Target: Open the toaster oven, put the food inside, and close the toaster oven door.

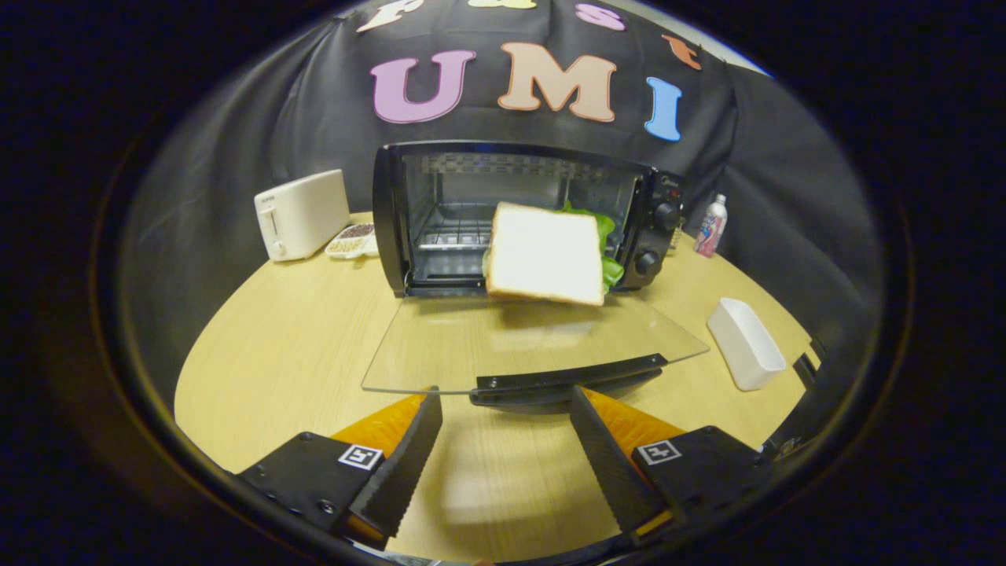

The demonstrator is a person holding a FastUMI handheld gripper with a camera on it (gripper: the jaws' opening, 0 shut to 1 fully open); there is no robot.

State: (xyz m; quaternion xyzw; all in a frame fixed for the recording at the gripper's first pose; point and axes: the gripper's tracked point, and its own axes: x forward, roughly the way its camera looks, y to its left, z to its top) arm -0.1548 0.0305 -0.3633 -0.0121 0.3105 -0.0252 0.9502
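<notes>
On the bench, frame centre, the sandwich sits at the open toaster oven mouth over the door; your tool is spread, empty. Shutting now could crush it.

My one camera rides just behind my fingers, looking forward along them and tilted somewhat down onto the wooden table. It faces the open toaster oven head-on from near, the lowered glass door reaching almost to my fingertips, which stand spread apart with nothing between them. The fisheye bends the table's rim, so how far off the side things sit I can only roughly judge
</notes>
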